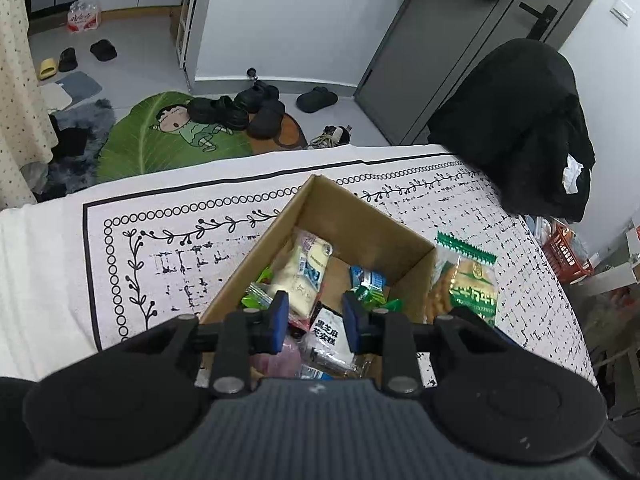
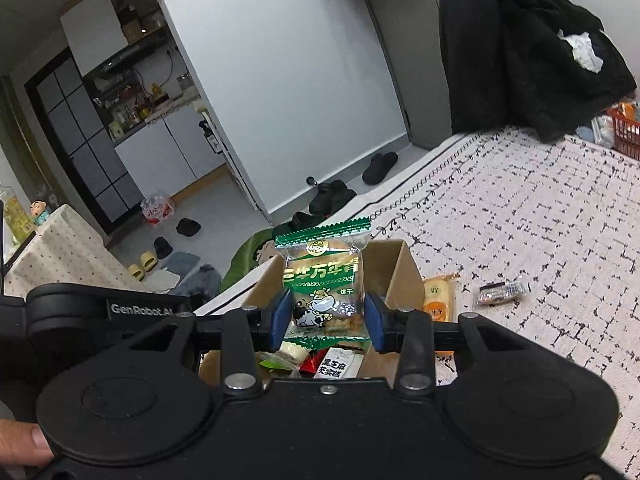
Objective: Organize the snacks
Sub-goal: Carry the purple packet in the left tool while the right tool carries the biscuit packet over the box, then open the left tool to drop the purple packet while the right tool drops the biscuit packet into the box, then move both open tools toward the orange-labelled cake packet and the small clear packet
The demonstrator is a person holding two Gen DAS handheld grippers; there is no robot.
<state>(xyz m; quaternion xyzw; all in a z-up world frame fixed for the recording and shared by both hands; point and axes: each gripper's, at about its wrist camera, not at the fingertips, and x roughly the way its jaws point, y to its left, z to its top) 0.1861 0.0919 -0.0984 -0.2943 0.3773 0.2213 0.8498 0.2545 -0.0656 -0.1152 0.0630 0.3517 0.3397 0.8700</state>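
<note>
Right tongs [image 2: 326,317] pinch biscuit pack [image 2: 323,280] by its sides over box [image 2: 404,276]; it may slip. Left tongs [image 2: 100,312] narrow, empty.

an open cardboard box [image 1: 362,216] sits on the patterned cloth, holding mixed packets: a pale cream one [image 1: 304,270] leaning upright, small green and blue wrappers, a white one with black lettering [image 1: 326,330]. a green biscuit packet [image 2: 322,280] with a cartoon cow stands upright above the box. an orange packet [image 2: 438,294] and a small dark one [image 2: 502,291] lie on the cloth beside it.
</note>
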